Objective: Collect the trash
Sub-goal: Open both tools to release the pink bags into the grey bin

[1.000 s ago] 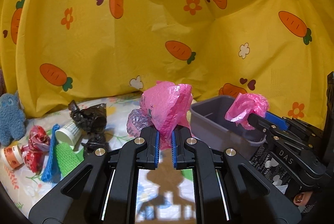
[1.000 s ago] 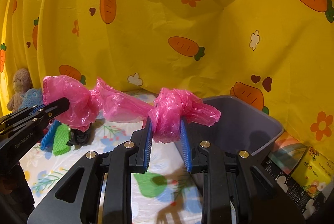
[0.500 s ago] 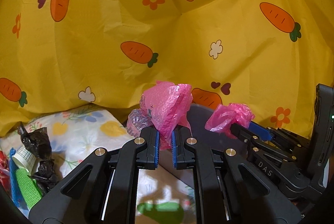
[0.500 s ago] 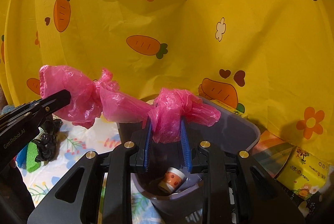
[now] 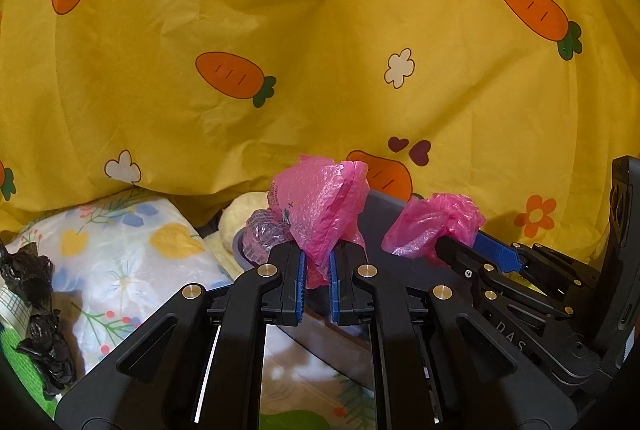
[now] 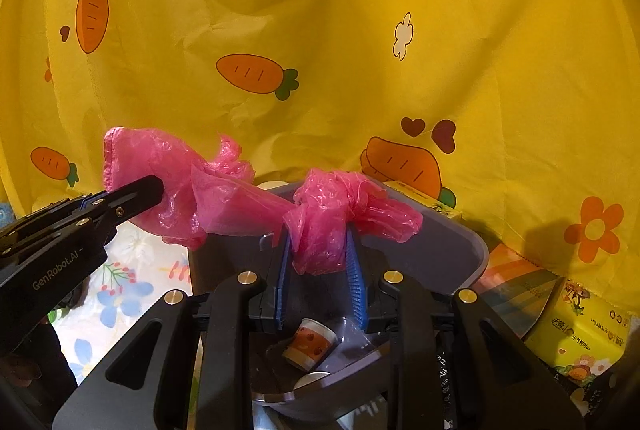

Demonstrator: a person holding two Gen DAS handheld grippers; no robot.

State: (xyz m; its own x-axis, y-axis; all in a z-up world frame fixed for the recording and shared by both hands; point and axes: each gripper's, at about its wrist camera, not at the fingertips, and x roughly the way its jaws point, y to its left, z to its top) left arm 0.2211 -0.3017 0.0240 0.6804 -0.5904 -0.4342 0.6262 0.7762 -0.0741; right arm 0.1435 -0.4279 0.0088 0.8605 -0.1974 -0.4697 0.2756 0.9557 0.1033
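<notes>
Your right gripper point(image 6: 320, 258) is clamped on a bunched end of the pink bag point(image 6: 344, 213); your left gripper point(image 5: 316, 262), nearly closed, pinches the other end. Holding both ends looks meant to keep the bag stretched over the bin point(image 6: 460, 254), which sits at twelve o'clock of the right gripper, a paper cup point(image 6: 308, 344) already inside. Black scraps point(image 5: 40, 314) lie at nine o'clock of the left. Readable writing: "GenRobot.AI" on the left gripper, "DAS" on the right; the yellow box point(image 6: 580, 338) print is too small to read.
</notes>
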